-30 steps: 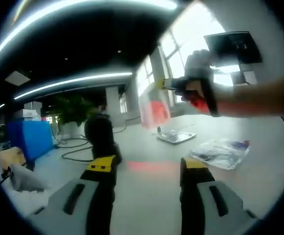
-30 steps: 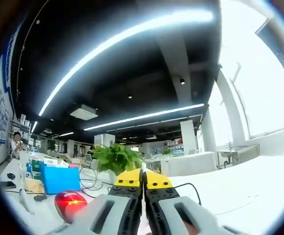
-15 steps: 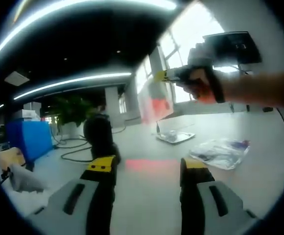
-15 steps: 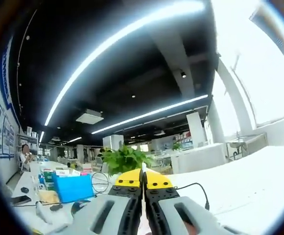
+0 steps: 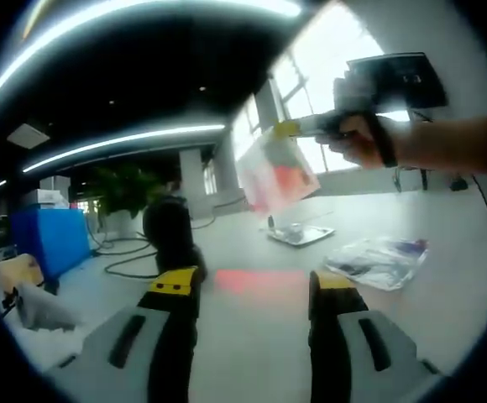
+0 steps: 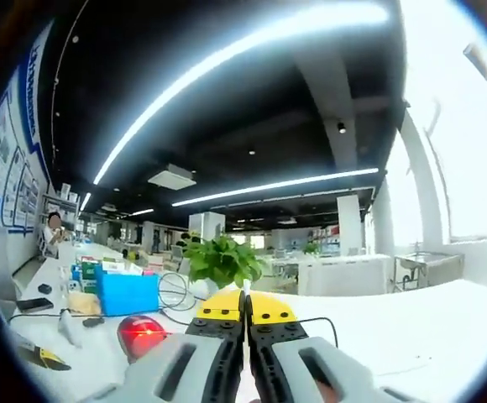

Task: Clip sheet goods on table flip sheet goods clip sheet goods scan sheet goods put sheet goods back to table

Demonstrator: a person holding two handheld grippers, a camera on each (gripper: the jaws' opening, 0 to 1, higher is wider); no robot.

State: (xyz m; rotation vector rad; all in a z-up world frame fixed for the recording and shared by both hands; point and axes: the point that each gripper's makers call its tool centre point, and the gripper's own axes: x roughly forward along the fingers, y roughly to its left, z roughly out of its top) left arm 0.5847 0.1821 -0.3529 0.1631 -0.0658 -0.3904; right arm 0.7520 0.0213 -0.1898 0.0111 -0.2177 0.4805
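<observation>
In the left gripper view, my right gripper (image 5: 287, 128) comes in from the upper right, held by a hand, shut on a clear sheet bag (image 5: 274, 172) with red contents. The bag hangs tilted above the table. A black scanner (image 5: 170, 231) stands on the table at left and casts a red glow (image 5: 248, 282) on the tabletop. My left gripper (image 5: 253, 284) is low over the table, open, with nothing between its jaws. In the right gripper view, the right gripper (image 6: 245, 304) has its jaws pressed together, and the scanner's red light (image 6: 141, 334) glows at lower left.
A second clear bag (image 5: 379, 257) lies on the white table (image 5: 445, 285) at right. A shiny flat pack (image 5: 301, 234) lies farther back. A blue bin (image 6: 126, 294), a potted plant (image 6: 218, 261) and cables (image 5: 130, 260) stand beyond the scanner.
The right gripper has shifted slightly rightward and the held bag has swung out, tilting to the right. The right gripper view has turned so the scanner's red light shows again.
</observation>
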